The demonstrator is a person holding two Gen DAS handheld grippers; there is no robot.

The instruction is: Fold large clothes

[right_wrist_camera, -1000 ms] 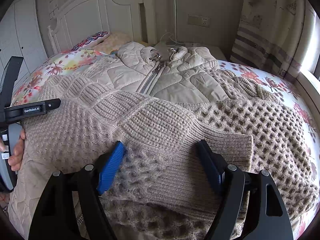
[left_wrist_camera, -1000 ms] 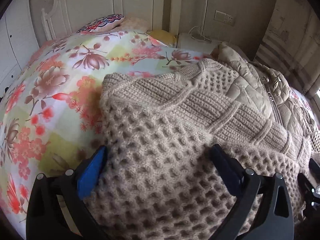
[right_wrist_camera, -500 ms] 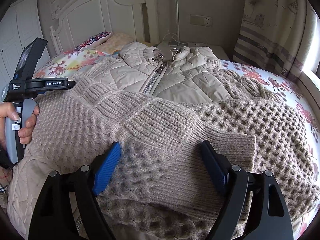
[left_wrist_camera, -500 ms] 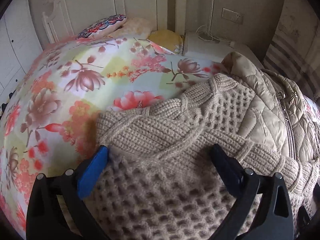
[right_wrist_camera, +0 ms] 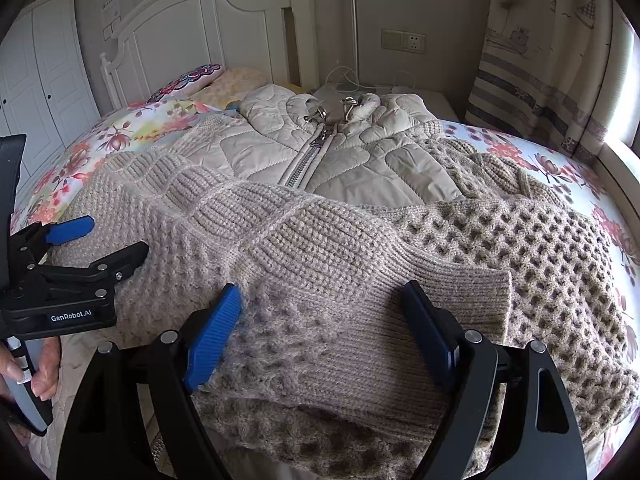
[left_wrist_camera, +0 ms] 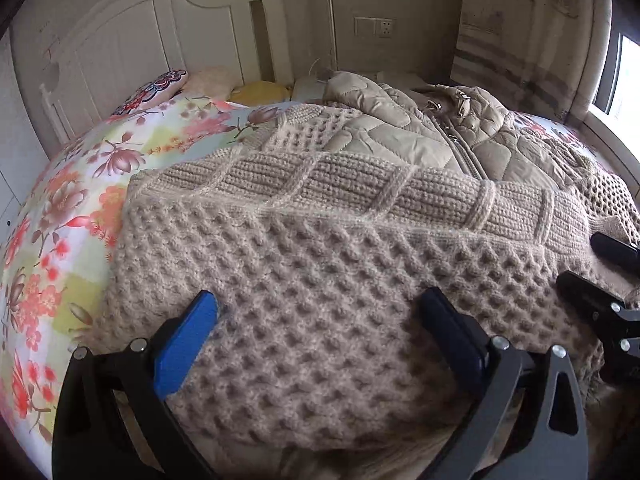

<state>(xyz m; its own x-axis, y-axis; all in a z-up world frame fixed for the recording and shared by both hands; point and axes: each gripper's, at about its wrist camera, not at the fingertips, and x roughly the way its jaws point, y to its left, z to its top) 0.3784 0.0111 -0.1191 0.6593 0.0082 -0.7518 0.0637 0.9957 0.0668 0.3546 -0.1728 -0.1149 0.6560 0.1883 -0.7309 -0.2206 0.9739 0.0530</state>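
- Beige knit fills the left wrist view: the sweater [left_wrist_camera: 320, 280] lies spread on the bed, directly ahead of and under the left gripper [left_wrist_camera: 320, 316].
- That gripper's jaws stand wide apart over the waffle-knit part, one blue pad [left_wrist_camera: 186, 344] at the sweater's left edge and the other further right; neither pad pinches the wool, so the tool is released.
- Beyond the fingertips a band of ribbed knit crosses the sweater, and past that lies a quilted jacket [left_wrist_camera: 400, 140] with its zipper facing up.
- Left of the tool, the flowered bedsheet [left_wrist_camera: 72, 200] is bare; a white headboard [left_wrist_camera: 132, 48] stands far ahead.
- At the right edge of this view, black parts of the right gripper [left_wrist_camera: 600, 280] reach in over the sweater.
- Wool again fills the right wrist view: a folded sleeve [right_wrist_camera: 360, 264] of the sweater [right_wrist_camera: 520, 248] lies across the body, its ribbed cuff ending just ahead of the right gripper [right_wrist_camera: 324, 316].
- Its jaws have just been opening and now stand spread, with the knit between them but not squeezed.
- Left of this tool sits the left gripper [right_wrist_camera: 100, 240], also spread, its handle held by a hand [right_wrist_camera: 44, 368].
- Ahead lies the jacket [right_wrist_camera: 340, 152], partly under the sweater.
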